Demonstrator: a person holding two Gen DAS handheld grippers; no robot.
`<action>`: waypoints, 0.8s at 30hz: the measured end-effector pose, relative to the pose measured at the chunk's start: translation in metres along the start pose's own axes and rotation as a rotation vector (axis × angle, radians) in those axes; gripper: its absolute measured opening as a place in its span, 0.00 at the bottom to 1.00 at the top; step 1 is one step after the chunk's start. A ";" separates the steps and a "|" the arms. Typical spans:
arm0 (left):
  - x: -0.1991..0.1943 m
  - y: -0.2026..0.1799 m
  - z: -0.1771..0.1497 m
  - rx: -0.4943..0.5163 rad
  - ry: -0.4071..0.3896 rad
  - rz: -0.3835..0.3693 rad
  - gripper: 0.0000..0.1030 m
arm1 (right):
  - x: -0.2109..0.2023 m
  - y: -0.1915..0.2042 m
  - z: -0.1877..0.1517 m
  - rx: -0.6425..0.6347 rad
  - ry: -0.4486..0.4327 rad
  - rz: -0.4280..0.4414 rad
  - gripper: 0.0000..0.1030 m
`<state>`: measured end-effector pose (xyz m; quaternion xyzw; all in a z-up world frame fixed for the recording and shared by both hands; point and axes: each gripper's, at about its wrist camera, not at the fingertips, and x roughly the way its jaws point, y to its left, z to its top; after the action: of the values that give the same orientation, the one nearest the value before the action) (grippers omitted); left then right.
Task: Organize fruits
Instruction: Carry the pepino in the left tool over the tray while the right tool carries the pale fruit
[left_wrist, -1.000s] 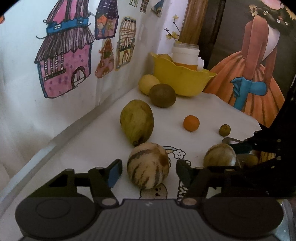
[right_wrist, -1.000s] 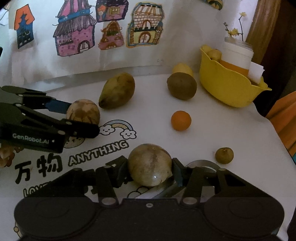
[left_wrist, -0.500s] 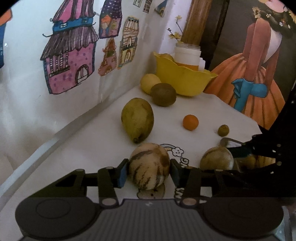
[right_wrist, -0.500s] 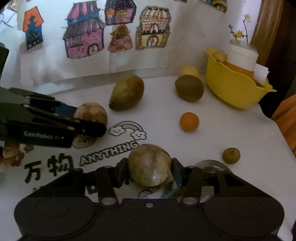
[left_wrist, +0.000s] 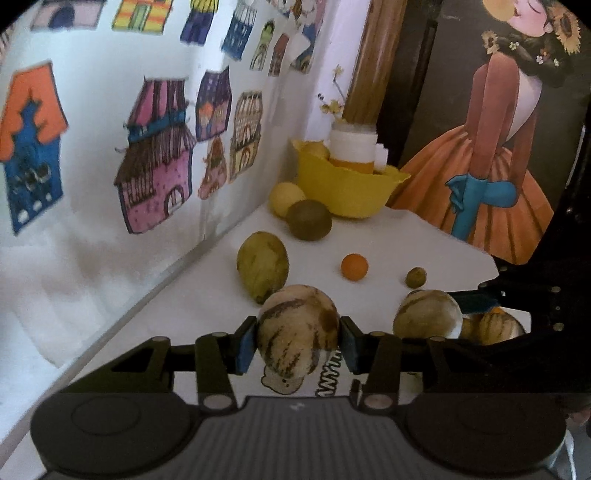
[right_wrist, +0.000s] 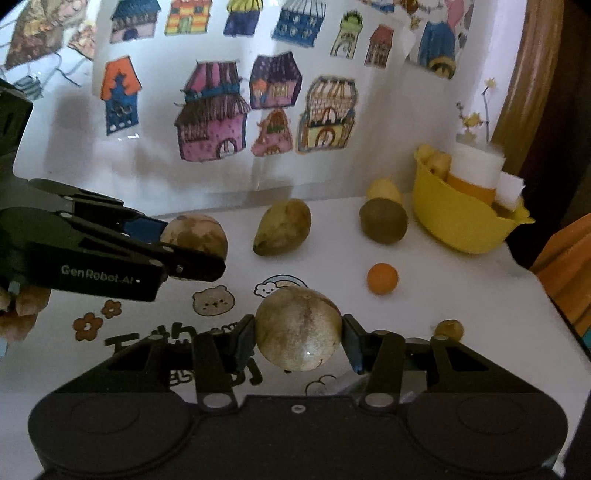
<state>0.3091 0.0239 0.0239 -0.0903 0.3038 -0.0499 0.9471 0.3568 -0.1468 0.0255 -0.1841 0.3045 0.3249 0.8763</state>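
My left gripper (left_wrist: 298, 338) is shut on a round striped melon (left_wrist: 297, 326), lifted above the white table (left_wrist: 406, 236). My right gripper (right_wrist: 298, 338) is shut on a round pale brown fruit (right_wrist: 298, 328), also held off the table. Each view shows the other gripper with its fruit: the brown fruit (left_wrist: 426, 314) at right, the striped melon (right_wrist: 195, 236) at left. On the table lie a green mango (right_wrist: 282, 227), a dark green round fruit (right_wrist: 384, 221), a yellow fruit (right_wrist: 382, 190), a small orange (right_wrist: 382, 278) and a tiny green fruit (right_wrist: 448, 329). A yellow bowl (right_wrist: 458, 218) stands at the back right.
The bowl holds a white and orange container (right_wrist: 474, 173) and some yellow fruit (right_wrist: 436, 160). A wall with house drawings (right_wrist: 210, 122) runs behind the table. A painting of a figure in an orange dress (left_wrist: 491, 155) stands beyond the right table edge. A hand (right_wrist: 22, 306) holds the left gripper.
The left gripper closed on the striped melon, then both grippers rose with their fruits off the table. The right gripper kept its hold throughout.
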 end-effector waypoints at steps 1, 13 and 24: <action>-0.005 -0.002 0.000 0.002 -0.004 -0.001 0.49 | -0.006 0.001 -0.001 0.001 -0.006 -0.004 0.50; -0.054 -0.041 -0.004 0.035 -0.042 -0.050 0.49 | -0.085 0.004 -0.022 0.039 -0.066 -0.055 0.50; -0.071 -0.083 -0.026 0.069 -0.023 -0.113 0.49 | -0.133 -0.006 -0.071 0.124 -0.067 -0.110 0.50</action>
<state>0.2328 -0.0499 0.0601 -0.0750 0.2855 -0.1127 0.9488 0.2508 -0.2486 0.0601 -0.1348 0.2840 0.2630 0.9121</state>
